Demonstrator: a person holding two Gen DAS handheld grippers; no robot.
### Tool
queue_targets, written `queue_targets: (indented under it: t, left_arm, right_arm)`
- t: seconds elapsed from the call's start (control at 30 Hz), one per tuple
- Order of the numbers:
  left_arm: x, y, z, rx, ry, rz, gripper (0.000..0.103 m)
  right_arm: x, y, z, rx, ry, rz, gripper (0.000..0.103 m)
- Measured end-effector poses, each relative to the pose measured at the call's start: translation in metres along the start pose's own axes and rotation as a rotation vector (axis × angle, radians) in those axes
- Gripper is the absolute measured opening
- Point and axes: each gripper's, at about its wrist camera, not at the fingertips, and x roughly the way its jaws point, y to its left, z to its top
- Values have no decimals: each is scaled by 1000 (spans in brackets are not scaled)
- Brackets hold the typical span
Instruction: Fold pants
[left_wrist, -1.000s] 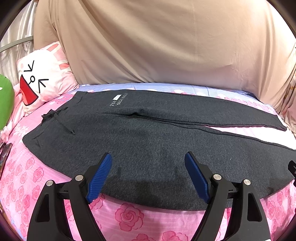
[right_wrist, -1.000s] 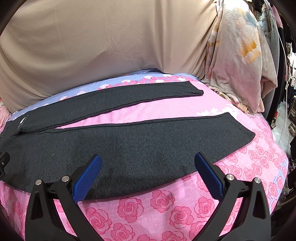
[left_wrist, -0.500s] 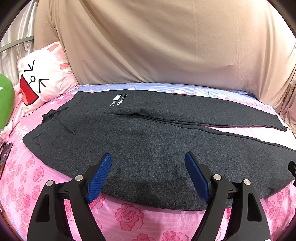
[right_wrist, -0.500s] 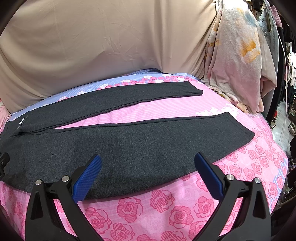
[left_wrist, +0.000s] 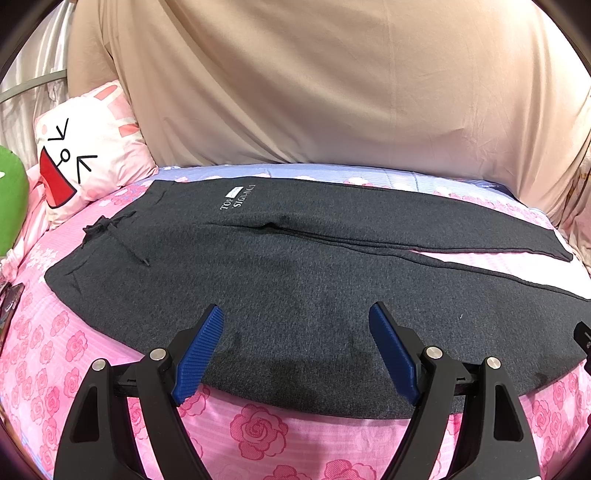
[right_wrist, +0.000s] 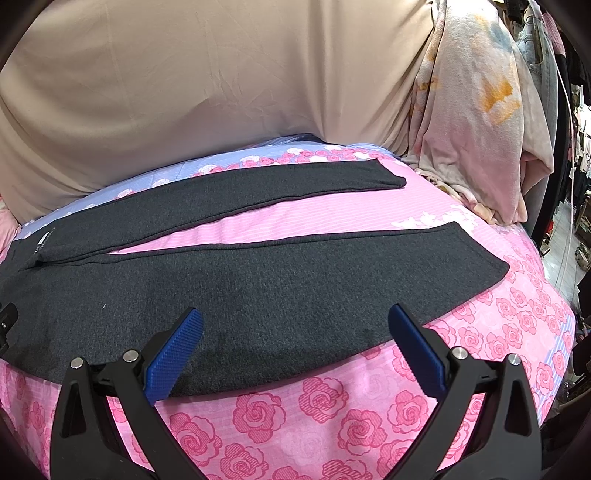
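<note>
Far left: green plush (left_wrist: 11, 199) at the frame edge, then a white cartoon-face pillow (left_wrist: 88, 147) against the beige sheet (left_wrist: 314, 92). Dark grey pants (left_wrist: 295, 266) lie flat and unfolded on the pink rose-print bedspread (left_wrist: 258, 432), waistband and drawstring (left_wrist: 110, 229) to the left, white lettering (left_wrist: 238, 195) near the far hip. Left gripper (left_wrist: 296, 325) hovers over the near edge of the thigh area, blue pads spread wide, nothing between them. Legs run rightward, splayed apart with pink bedspread showing between. Right gripper (right_wrist: 295, 332) hovers over the near leg, jaws likewise spread, empty. Far right: pale blanket (right_wrist: 480, 129) draped beside the bed.
</note>
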Motion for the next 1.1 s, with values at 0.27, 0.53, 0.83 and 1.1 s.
queue_targets:
  t: [0.27,0.53,0.83,1.1]
  left_arm:
    - [6,4,2,-21,28,-30,85]
    - [34,72,51,-120,96,-150,85]
    - [158,220,166,-373,261,4,85]
    - [276,297,207,-545,424,97,85]
  right_arm:
    - [9,4,1,-19,54,27,98]
    - [47,-30,59,-89,99,76,98]
    - [176,-111,177,36,233,-6,98]
    - [274,-152,227,327,373,39,98]
